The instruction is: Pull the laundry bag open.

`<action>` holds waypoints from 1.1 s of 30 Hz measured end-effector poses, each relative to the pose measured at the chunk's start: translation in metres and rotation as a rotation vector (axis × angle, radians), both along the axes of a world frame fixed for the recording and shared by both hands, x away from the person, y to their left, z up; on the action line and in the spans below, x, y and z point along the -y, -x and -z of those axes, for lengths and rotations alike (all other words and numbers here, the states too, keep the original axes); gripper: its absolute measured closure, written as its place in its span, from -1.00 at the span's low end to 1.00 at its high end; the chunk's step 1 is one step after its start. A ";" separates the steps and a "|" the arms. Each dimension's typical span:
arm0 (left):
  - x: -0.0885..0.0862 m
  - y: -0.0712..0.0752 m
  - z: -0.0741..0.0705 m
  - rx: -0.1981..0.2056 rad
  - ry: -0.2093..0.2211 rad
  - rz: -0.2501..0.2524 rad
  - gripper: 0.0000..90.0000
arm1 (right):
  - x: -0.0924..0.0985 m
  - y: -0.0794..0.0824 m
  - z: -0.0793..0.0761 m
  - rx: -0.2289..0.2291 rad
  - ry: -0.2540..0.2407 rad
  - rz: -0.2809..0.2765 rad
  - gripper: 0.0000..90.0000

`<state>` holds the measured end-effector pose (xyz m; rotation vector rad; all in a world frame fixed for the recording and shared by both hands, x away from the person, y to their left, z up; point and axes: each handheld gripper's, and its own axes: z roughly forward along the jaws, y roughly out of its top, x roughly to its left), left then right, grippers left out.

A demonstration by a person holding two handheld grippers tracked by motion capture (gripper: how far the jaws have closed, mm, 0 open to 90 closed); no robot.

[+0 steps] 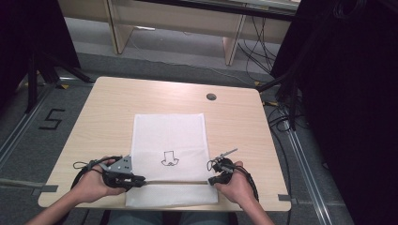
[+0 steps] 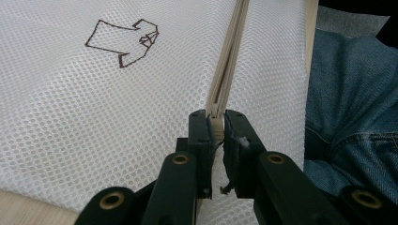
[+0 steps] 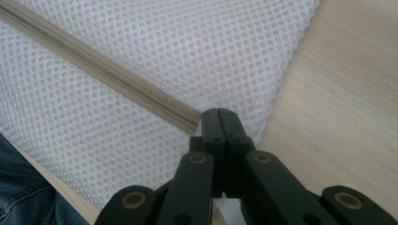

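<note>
A white mesh bag (image 1: pixel 169 131) lies flat on the wooden table (image 1: pixel 103 112), and a beige zipper (image 1: pixel 173 182) runs across it near the front edge. My left gripper (image 1: pixel 141 180) is at the zipper's left end. In the left gripper view its jaws (image 2: pixel 217 125) are shut on the beige zipper piece (image 2: pixel 217 123), and the zipper (image 2: pixel 232 51) stretches away from them. My right gripper (image 1: pixel 211 180) rests at the zipper's right end. Its jaws (image 3: pixel 219 115) are pressed together on the mesh (image 3: pixel 141 56) just past the zipper's end (image 3: pixel 190 123). Whether they pinch fabric is hidden.
A small dark shirt drawing (image 1: pixel 169 159) (image 2: pixel 123 42) is printed on the bag. A round cable hole (image 1: pixel 211 97) sits at the table's far side. The person's jeans (image 2: pixel 352 93) are close under the front edge. Bare wood (image 3: pixel 338 93) lies right of the bag.
</note>
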<state>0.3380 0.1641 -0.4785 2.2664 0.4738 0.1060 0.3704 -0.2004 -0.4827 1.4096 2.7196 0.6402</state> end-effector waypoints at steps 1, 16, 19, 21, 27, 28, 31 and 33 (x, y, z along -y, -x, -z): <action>0.000 0.000 0.000 -0.003 -0.001 0.002 0.80 | 0.000 0.000 0.000 0.000 0.000 0.000 1.00; -0.005 0.002 0.000 -0.006 0.024 -0.013 0.80 | 0.000 0.001 -0.001 -0.008 0.000 0.020 1.00; -0.007 0.001 -0.001 -0.006 0.022 -0.008 0.80 | 0.000 0.001 -0.001 -0.008 0.000 0.019 1.00; -0.010 0.001 0.000 -0.003 0.009 -0.010 0.80 | 0.000 0.001 -0.001 -0.009 -0.001 0.018 1.00; -0.019 0.003 -0.001 -0.010 0.024 -0.038 0.80 | 0.000 0.001 -0.001 -0.007 -0.001 0.021 1.00; -0.019 0.004 0.000 -0.008 0.025 -0.038 0.80 | 0.000 0.001 -0.001 -0.008 0.001 0.021 1.00; -0.019 0.004 0.000 -0.012 0.027 -0.035 0.80 | 0.000 0.001 -0.001 -0.009 0.000 0.021 1.00; -0.019 0.004 0.000 -0.014 0.029 -0.031 0.80 | 0.000 0.001 -0.001 -0.008 0.000 0.020 1.00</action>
